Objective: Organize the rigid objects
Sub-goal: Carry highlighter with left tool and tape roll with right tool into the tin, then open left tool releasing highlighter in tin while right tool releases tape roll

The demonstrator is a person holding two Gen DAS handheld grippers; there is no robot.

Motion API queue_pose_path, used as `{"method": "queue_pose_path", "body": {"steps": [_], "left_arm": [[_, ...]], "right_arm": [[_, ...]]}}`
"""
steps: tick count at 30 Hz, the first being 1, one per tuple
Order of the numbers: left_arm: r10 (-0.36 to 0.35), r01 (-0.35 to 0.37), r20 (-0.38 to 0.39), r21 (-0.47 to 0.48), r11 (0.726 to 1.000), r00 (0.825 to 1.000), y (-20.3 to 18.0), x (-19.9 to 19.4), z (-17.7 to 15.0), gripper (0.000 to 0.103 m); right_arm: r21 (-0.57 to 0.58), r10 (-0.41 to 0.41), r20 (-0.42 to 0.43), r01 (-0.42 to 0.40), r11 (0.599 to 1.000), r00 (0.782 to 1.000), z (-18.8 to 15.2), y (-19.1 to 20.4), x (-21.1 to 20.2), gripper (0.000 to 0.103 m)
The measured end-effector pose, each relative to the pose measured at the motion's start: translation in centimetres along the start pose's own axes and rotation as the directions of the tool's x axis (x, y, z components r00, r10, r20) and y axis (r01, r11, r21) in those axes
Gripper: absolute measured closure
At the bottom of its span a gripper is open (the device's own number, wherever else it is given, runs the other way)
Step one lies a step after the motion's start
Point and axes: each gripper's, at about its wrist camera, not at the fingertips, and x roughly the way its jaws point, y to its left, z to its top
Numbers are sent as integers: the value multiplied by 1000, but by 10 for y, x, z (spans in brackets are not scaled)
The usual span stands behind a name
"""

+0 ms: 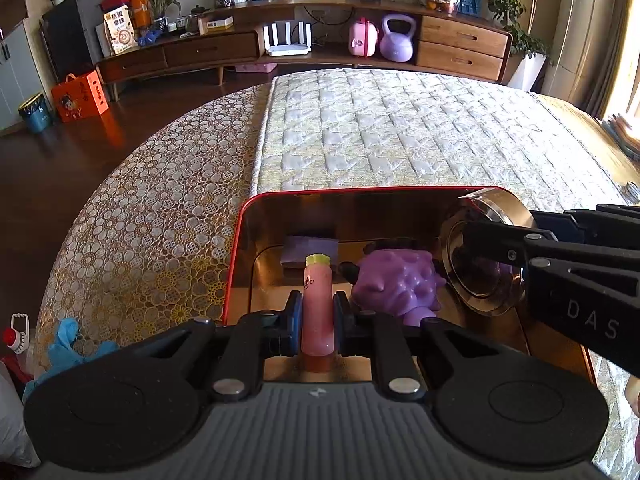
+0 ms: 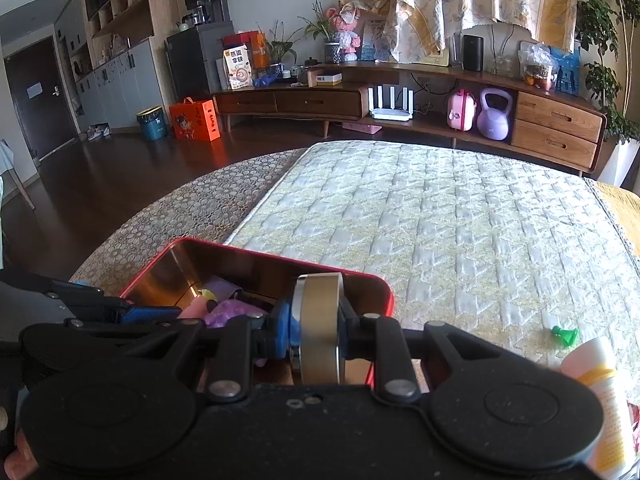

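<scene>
- Looking along the left tool (image 1: 318,316): it is nearly closed, blue pads clamped on a pink tube (image 1: 317,312) with a pale yellow cap.
- Tube's long axis runs straight ahead along the fingers, cap end forward, tilted down into the red tin (image 1: 236,264).
- Tin sits directly under and ahead of this tool, open top up, red rim, shiny gold inside. Tube's rear end hangs just over the near part of the tin floor; contact with the floor cannot be told.
- Already inside the tin: a bumpy purple toy (image 1: 396,288) just right of the tube, and a flat purple packet (image 1: 310,250) against the far wall.
- Right tool (image 1: 496,240) comes in from the right edge of this view, gripping a round metal case (image 1: 480,260) over the tin's right end, beside the purple toy.
- Tin rests on the quilted mat (image 1: 400,132) on the table (image 1: 152,208); a blue glove (image 1: 68,340) lies at the table's left edge.

- Looking along the right tool (image 2: 318,336): narrow opening, pads pressed on the flat faces of the round metal case (image 2: 320,328), which stands on edge.
- Red tin (image 2: 384,292) lies directly ahead and below; the case is inside its near right corner, lower edge hidden by the tool body.
- Judgement: both loads are over the tin, so the next move looks like a release; the left tool has the clearer drop spot, the right is crowded by the toy.
- Still outside, on the mat to the right: a small green piece (image 2: 564,335) and a white and yellow bottle (image 2: 600,392), nearer the right tool.
</scene>
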Motion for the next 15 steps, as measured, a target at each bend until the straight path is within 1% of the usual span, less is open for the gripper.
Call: {"method": "queue_pose_path", "body": {"steps": [7, 8, 9, 11, 15], "left_arm": [[20, -20, -5, 8, 1000, 1000, -4, 2, 1, 87], [21, -21, -8, 7, 1000, 1000, -4, 2, 1, 87], [19, -19, -10, 4, 1000, 1000, -4, 1, 1, 87], [12, -13, -18, -11, 1000, 1000, -3, 0, 1, 87], [-9, 8, -28, -40, 999, 1000, 1, -5, -1, 87]], "right_arm": [[13, 7, -7, -7, 1000, 1000, 2, -3, -10, 73], [15, 7, -4, -7, 1000, 1000, 2, -3, -13, 71], [14, 10, 0, -10, 1000, 1000, 2, -4, -15, 67], [17, 14, 5, -14, 1000, 1000, 0, -5, -20, 64], [34, 19, 10, -19, 999, 1000, -1, -7, -30, 61]]}}
